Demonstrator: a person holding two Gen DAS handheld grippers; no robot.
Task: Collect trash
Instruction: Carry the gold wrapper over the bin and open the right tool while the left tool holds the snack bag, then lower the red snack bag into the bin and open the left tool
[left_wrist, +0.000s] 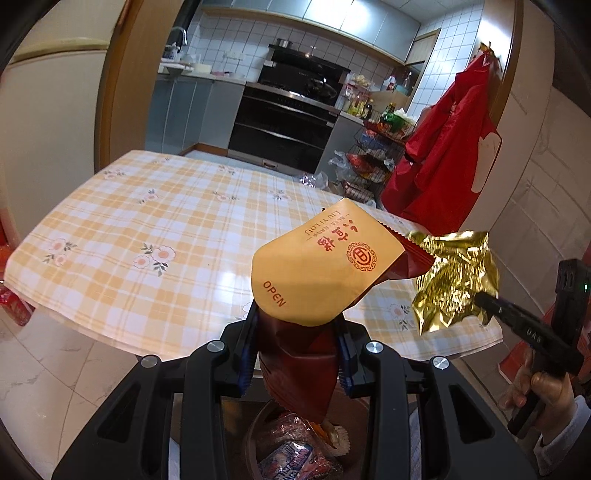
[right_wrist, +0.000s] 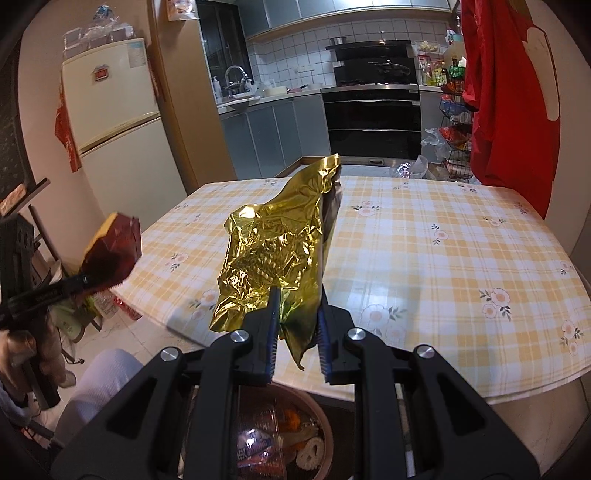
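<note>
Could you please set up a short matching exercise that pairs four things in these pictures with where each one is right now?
Things:
1. gold foil wrapper
2. tan and dark red packet
3. red garment
4. bin

Places:
A. hanging at the kitchen doorway
B. clamped in the right tongs
C. below the tongs, already holding wrappers
D. clamped in the left tongs

Pairs: 1-B, 2-D, 3-A, 4-C
</note>
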